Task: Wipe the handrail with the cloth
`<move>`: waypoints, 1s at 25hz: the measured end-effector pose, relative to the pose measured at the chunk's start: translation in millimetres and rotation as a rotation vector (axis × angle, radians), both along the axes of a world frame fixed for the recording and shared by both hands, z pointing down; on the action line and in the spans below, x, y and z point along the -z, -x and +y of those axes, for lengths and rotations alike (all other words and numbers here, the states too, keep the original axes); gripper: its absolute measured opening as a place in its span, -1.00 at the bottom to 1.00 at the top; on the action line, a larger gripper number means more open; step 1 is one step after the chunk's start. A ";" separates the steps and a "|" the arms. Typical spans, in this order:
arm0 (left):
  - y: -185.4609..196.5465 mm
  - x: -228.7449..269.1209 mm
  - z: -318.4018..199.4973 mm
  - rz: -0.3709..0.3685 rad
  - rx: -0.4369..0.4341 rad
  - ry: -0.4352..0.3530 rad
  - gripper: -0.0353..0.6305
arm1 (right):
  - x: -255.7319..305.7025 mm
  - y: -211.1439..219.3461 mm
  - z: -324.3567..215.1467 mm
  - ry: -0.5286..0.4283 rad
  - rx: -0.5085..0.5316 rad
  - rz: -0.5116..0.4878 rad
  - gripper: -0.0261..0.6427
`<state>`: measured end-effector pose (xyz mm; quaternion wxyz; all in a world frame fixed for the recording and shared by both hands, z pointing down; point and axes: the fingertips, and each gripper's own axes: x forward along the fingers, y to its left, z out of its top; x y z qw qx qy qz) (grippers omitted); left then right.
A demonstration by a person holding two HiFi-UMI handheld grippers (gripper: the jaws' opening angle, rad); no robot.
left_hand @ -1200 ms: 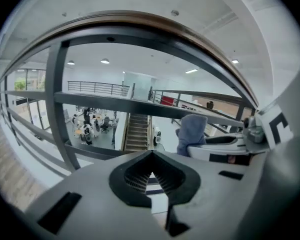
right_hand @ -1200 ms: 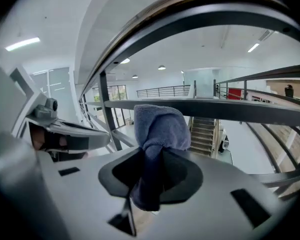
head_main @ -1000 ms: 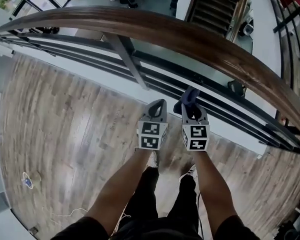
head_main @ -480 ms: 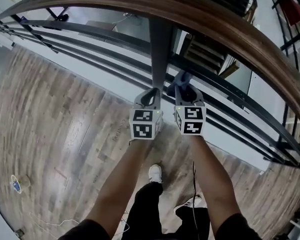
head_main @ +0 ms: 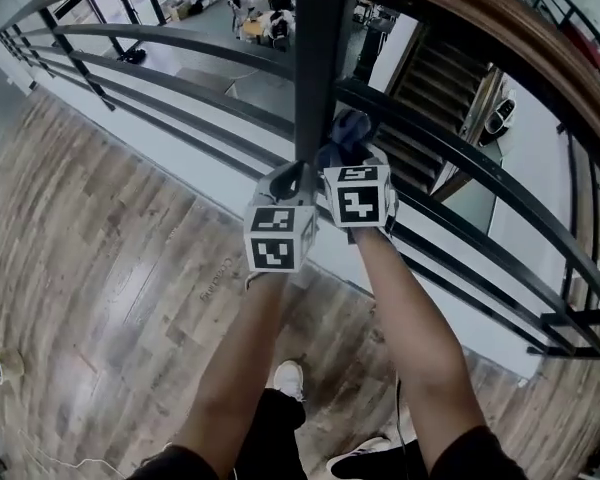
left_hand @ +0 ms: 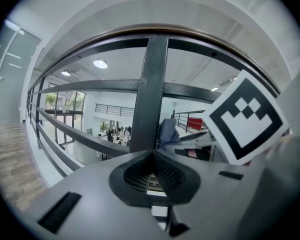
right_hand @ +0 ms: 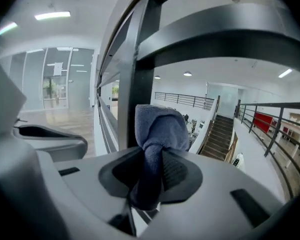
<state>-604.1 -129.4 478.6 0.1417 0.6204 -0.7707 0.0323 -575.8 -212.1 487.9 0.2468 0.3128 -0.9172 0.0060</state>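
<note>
Now right gripper [head_main: 346, 160] pinching cloth [right_hand: 159, 126]; left gripper [left_hand: 152, 155] pressed together, empty; post [head_main: 315, 68] just ahead of both, handrail [head_main: 525, 43] above.

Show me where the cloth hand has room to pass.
Free: gaps between the bars either side of the post, and the bare handrail above. Crowded: at the post, where left claw and right claw with cloth sit side by side.

Straight ahead of the left gripper [head_main: 289, 180] and the right gripper [head_main: 342, 156] with its bunched blue-grey cloth [head_main: 348, 128] stands a dark upright metal post [head_main: 315, 68] — no way through. Either side, open gaps run between dark horizontal metal rails [head_main: 180, 41], under the brown wooden handrail [head_main: 510, 30].
</note>
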 end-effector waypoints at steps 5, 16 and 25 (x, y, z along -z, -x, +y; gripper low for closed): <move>-23.4 -6.7 15.4 -0.037 0.028 -0.015 -0.90 | -12.7 -17.0 6.0 0.005 0.007 0.039 -0.64; -110.3 8.0 24.9 -0.108 0.033 -0.084 -0.90 | -5.9 -121.2 1.3 -0.135 -0.009 0.077 -0.64; -214.8 -3.9 15.2 -0.111 -0.021 -0.088 -0.90 | -9.8 -243.6 0.2 -0.187 -0.037 0.100 -0.64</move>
